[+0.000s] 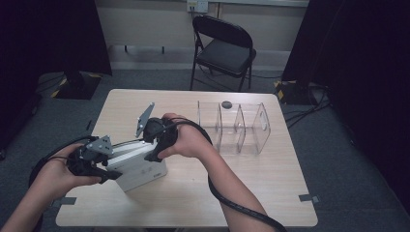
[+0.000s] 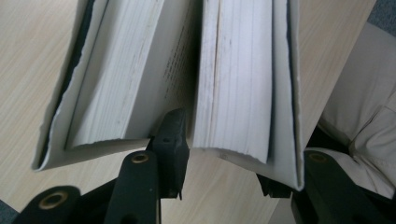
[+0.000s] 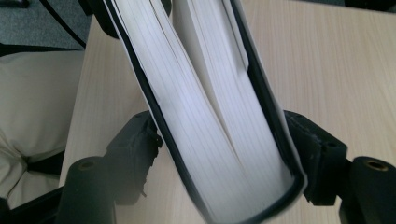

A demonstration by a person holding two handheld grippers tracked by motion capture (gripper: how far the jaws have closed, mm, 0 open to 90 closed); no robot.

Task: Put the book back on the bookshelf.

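A thick book (image 1: pixel 140 169) with white page edges stands on the wooden table (image 1: pixel 193 193), left of centre. In the left gripper view the book (image 2: pixel 233 74) is parted into two page blocks. One jaw of my left gripper (image 2: pixel 224 161) sits in the gap, the other outside the right cover, so they clasp the right block. My right gripper (image 3: pixel 222 135) has a jaw against each dark cover of the book (image 3: pixel 205 112) and is shut on it. In the high view the left gripper (image 1: pixel 109 171) is at the book's near end and the right gripper (image 1: pixel 153 152) at its far end.
A clear plastic organiser (image 1: pixel 237 128) with several compartments stands at the table's right of centre, with a small dark round thing (image 1: pixel 226 104) at its far edge. A black folding chair (image 1: pixel 225 48) stands beyond the table. Light trousers (image 2: pixel 359 116) show at the near edge.
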